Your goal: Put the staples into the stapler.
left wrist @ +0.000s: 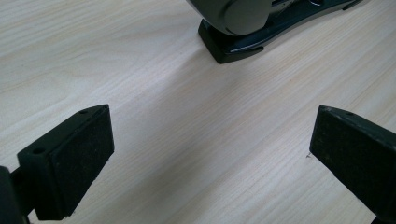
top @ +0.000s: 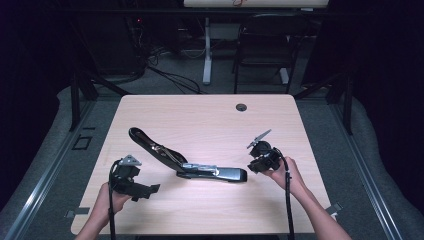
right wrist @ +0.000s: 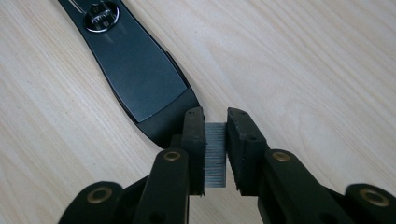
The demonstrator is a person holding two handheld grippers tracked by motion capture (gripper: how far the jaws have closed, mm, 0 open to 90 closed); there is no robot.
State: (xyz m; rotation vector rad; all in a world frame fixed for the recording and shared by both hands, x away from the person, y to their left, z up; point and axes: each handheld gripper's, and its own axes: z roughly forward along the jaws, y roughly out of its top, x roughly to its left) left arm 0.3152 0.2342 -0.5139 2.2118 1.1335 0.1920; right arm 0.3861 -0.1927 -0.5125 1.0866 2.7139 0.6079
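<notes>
Right gripper view: right gripper [right wrist: 215, 122] fingers pinch staple strip [right wrist: 215, 156] beside opened stapler [right wrist: 135, 70]; left gripper [left wrist: 210, 140] fingers wide.

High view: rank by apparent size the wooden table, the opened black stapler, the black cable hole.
1. Light wooden table
2. Opened black stapler
3. Round black cable hole, farther from the camera, so its true size is uncertain.

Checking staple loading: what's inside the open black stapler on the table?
The open black stapler shows its silver metal magazine rail; whether staples sit inside can't be told. The right hand-held gripper holds a grey staple strip.
</notes>
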